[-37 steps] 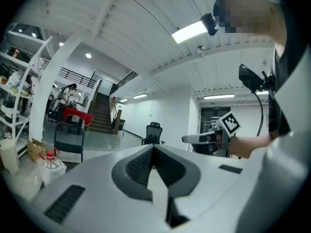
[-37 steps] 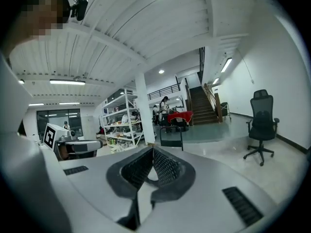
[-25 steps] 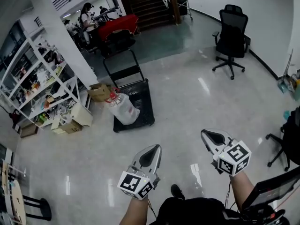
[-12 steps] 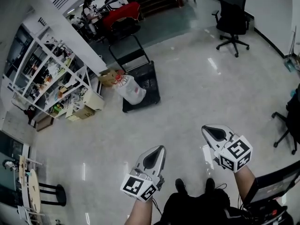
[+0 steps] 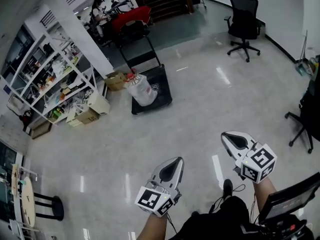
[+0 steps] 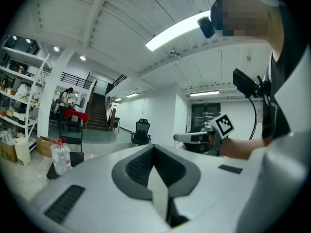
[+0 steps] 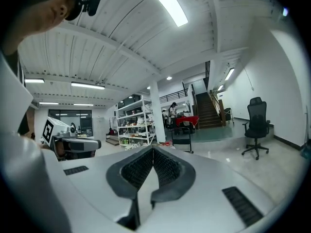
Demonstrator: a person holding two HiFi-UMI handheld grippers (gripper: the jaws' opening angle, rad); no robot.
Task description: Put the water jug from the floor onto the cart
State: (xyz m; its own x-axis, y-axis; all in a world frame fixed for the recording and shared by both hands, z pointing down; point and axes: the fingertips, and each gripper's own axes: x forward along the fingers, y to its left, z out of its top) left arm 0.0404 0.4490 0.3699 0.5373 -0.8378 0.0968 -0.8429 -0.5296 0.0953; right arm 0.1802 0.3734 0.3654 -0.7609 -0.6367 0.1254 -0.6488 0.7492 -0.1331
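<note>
The clear water jug [image 5: 140, 91] with a red cap stands far ahead at the left edge of the black flat cart [image 5: 161, 86]; whether it rests on the floor or on the deck I cannot tell. The jug [image 6: 60, 157] shows small at the lower left of the left gripper view, far off. My left gripper [image 5: 175, 164] and right gripper [image 5: 233, 139] are held side by side low in the head view, well short of the cart. Both are shut and hold nothing; the jaws meet in the left gripper [image 6: 154, 148] and the right gripper [image 7: 152, 152].
A white shelving rack [image 5: 56, 83] full of goods lines the left, with cardboard boxes [image 5: 88, 115] at its foot and one box [image 5: 115, 79] by the cart. A black office chair [image 5: 243, 18] stands far right. A red-covered table [image 5: 132, 14], a person and stairs lie beyond.
The person has walked across the shiny floor, both grippers carried along side by side. Cart and jug have shifted up and right in the head view. Both grippers stay shut.
</note>
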